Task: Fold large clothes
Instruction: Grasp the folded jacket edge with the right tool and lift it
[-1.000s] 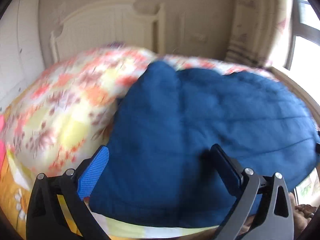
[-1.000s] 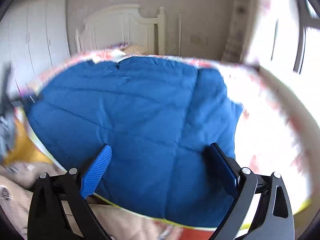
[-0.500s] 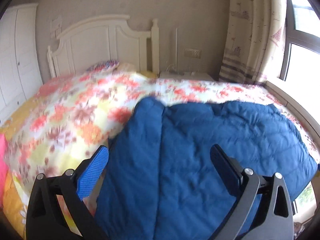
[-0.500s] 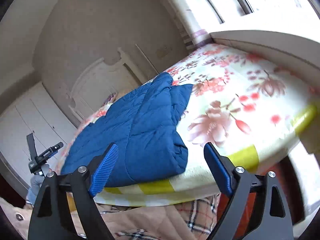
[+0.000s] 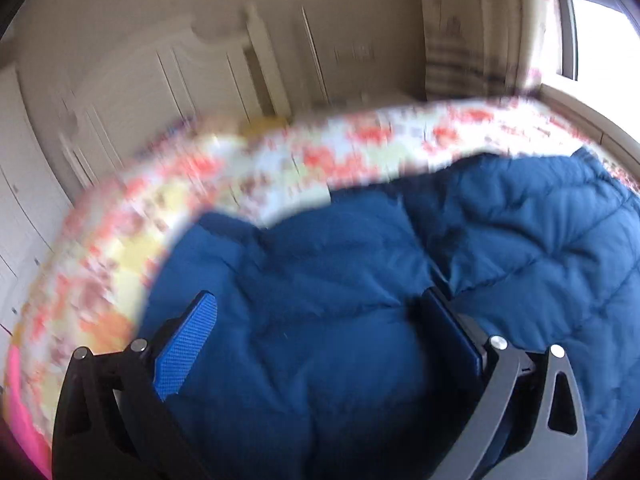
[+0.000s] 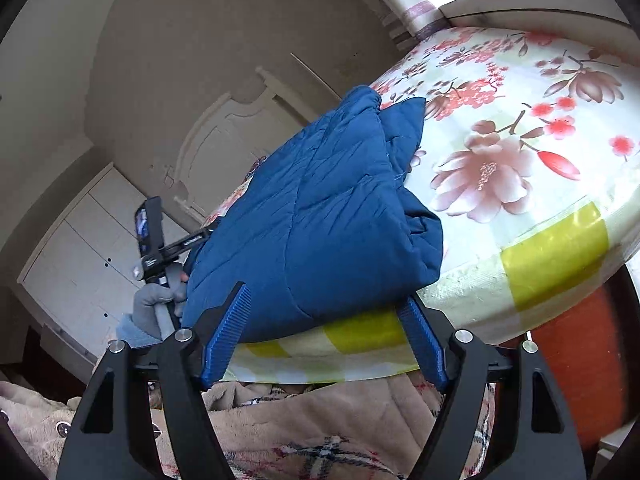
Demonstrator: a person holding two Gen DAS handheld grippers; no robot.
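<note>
A dark blue quilted jacket [image 5: 340,292] lies folded on the floral bedspread [image 5: 280,164]. My left gripper [image 5: 320,312] is open and empty, hovering just above the jacket's near left part. In the right wrist view the jacket [image 6: 320,216] lies near the bed's front edge. My right gripper [image 6: 326,316] is open and empty, tilted, just in front of the jacket's front edge. The left gripper's body [image 6: 154,244], held by a gloved hand, shows at the jacket's left side.
The bedspread [image 6: 520,160] covers the bed, with bare floral cover to the right of the jacket. A white headboard [image 5: 160,92] and wardrobe [image 6: 80,256] stand behind. A curtain [image 5: 480,20] and window are at the right. A beige plaid garment [image 6: 320,420] is below the right gripper.
The left gripper has dropped lower and closer over the jacket, with motion blur. The right gripper has come nearer to the jacket's front edge. Both stay open.
</note>
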